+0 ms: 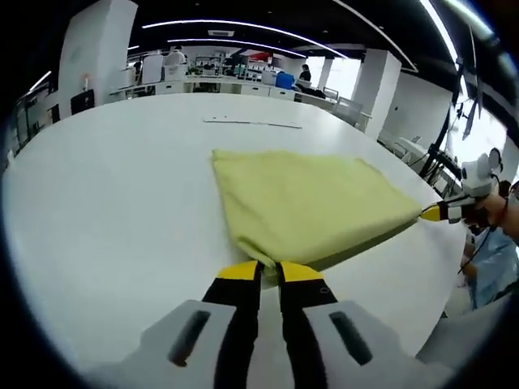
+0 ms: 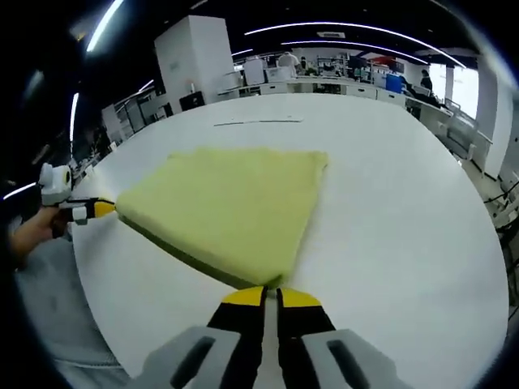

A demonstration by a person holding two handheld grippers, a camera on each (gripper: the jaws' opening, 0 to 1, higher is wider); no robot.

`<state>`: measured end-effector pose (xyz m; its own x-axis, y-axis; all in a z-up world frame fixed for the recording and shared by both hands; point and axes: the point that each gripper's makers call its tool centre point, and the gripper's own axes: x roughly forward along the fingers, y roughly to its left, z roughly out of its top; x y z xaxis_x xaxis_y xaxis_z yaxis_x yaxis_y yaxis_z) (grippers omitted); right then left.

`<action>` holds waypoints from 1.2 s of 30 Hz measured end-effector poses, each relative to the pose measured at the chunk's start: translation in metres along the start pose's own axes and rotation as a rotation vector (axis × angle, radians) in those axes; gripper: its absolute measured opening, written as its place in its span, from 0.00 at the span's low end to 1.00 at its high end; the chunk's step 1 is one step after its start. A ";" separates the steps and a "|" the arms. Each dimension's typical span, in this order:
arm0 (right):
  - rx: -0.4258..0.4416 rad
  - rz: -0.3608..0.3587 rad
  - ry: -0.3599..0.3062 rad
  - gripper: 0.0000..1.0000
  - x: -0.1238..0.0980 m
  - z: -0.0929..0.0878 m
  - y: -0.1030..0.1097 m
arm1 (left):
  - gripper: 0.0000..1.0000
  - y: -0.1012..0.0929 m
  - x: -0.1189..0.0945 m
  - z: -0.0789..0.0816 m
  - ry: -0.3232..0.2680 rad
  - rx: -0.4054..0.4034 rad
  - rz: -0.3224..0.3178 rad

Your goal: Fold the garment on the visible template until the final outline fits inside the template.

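Garment (image 1: 312, 203) lifted off worktop (image 1: 122, 203), mid-fold; left gripper (image 1: 270, 274) and right gripper (image 2: 270, 296) each clamp a near corner. Next: likely carry edge over, lay flat.

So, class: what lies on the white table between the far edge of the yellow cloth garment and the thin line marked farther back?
Bare white table lies between the yellow cloth garment and the thin line, visible in both gripper views.
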<state>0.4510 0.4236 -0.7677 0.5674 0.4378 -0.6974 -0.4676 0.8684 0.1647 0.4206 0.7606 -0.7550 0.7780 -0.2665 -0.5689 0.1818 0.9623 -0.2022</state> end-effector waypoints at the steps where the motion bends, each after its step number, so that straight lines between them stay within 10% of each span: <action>1: -0.001 0.000 0.001 0.00 0.000 0.000 0.000 | 0.04 0.000 0.000 0.000 -0.001 -0.007 -0.001; 36: 0.055 0.118 -0.062 0.06 0.000 0.002 -0.003 | 0.00 0.014 -0.007 -0.003 0.033 0.068 0.003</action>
<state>0.4538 0.4219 -0.7671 0.5522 0.5499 -0.6267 -0.4969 0.8206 0.2823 0.4162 0.7762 -0.7563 0.7587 -0.2640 -0.5955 0.2204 0.9643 -0.1466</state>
